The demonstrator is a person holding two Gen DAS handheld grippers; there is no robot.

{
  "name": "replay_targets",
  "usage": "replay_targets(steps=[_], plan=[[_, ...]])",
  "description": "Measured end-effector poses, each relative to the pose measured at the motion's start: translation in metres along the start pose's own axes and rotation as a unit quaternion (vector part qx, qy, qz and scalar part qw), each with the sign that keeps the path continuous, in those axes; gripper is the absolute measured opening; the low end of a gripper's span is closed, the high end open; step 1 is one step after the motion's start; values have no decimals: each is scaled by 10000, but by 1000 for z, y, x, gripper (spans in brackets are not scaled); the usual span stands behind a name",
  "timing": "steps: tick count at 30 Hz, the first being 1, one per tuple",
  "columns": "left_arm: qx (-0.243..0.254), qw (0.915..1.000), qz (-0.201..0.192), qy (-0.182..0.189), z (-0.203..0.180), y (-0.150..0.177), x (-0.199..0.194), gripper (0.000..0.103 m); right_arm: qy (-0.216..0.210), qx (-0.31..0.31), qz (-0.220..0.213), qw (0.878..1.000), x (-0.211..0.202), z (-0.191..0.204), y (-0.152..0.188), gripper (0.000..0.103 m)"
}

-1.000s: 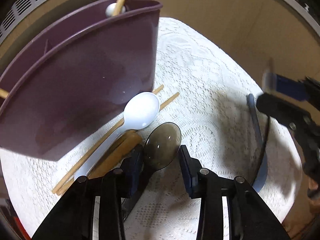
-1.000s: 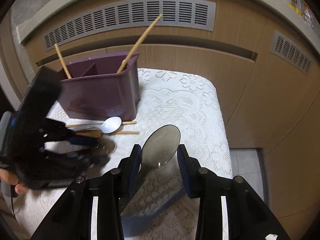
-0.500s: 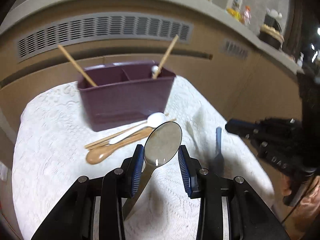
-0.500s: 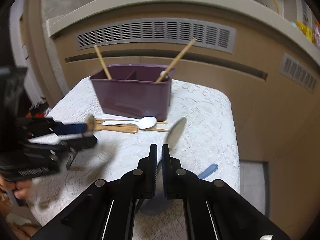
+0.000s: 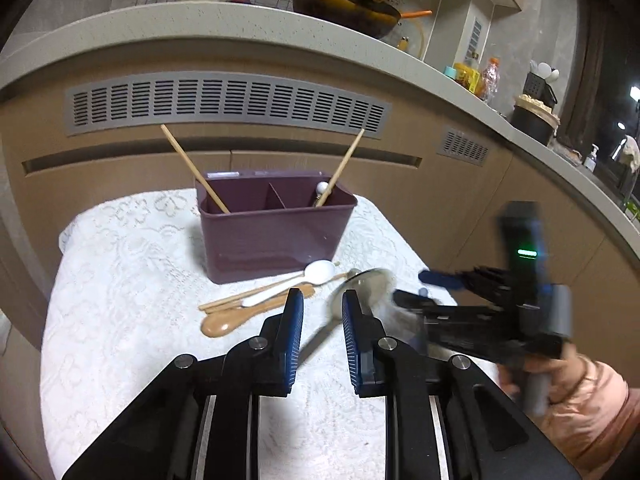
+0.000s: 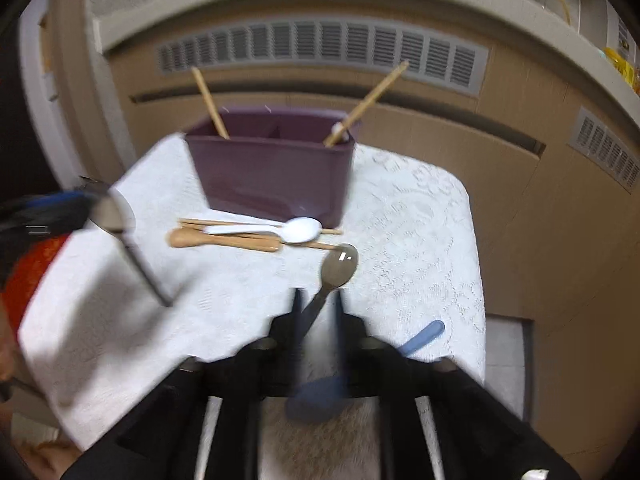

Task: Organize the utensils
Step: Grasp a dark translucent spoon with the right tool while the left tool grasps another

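The left tool point(image 5: 322, 299) grips a smoky grey spoon point(image 5: 370, 282) above the lace-covered table point(image 5: 120, 280), bowl pointing far and handle slanting back between its blue pads. The right tool point(image 6: 319, 300), blurred, is closed on a second grey spoon point(image 6: 340, 266) by the handle, bowl tilted to the far right.

At the far side of the table stands a purple utensil caddy point(image 5: 276, 236), with one chopstick point(image 5: 192, 168) leaning out of its left compartment and another point(image 5: 340, 172) out of its right. Just in front of the caddy lie a white plastic spoon point(image 5: 316, 273), a wooden spoon point(image 5: 224, 322) and loose chopsticks point(image 5: 240, 298), bunched together. A blue spoon point(image 6: 424, 336) lies near the table's right edge.
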State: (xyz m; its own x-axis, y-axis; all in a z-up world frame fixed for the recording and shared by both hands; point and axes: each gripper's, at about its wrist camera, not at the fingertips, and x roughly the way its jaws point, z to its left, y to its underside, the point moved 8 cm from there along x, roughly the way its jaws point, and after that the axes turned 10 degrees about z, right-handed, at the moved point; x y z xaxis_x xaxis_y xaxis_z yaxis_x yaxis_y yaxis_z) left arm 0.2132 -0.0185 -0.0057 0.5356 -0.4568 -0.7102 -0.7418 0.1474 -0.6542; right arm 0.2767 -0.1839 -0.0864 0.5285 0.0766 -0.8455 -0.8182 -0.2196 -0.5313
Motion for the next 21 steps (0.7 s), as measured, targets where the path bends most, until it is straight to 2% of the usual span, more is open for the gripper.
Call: replay_targets(steps=[1,2,4,7,9,10,11,14,18,21], plan=[[-5,10000,-8,-38,2,0,0,21,135,116,-39,9998,14,-3,-7,62],[-24,10000,4,-60,5,1,-1,21,274,219,-34,9994,28,-5,-14,65],[-92,9999,46,-89,13,3,-1,21,393,336,177,9985,52,-6,-23,65],[-157,9996,188,-111,23,9,1,21,306,527,491,9969,84,-5,-30,64],[-123,9992,357,-98,27,15,7,21,254,591,697,9955,97,-3,-29,56],[-93,9990,432,-101,27,17,11,22,96,602,816,9948,102,1,-26,39],[-51,9987,509,-83,26,20,15,22,118,585,731,9955,100,1,-27,31],[115,9964,840,2,19,26,37,26,8,455,747,9962,94,4,-24,31],[347,9915,1242,149,7,28,71,49,-126,479,488,9976,68,-3,-19,30],[494,9865,1553,183,0,20,103,50,-245,582,291,9976,47,-14,-14,30]])
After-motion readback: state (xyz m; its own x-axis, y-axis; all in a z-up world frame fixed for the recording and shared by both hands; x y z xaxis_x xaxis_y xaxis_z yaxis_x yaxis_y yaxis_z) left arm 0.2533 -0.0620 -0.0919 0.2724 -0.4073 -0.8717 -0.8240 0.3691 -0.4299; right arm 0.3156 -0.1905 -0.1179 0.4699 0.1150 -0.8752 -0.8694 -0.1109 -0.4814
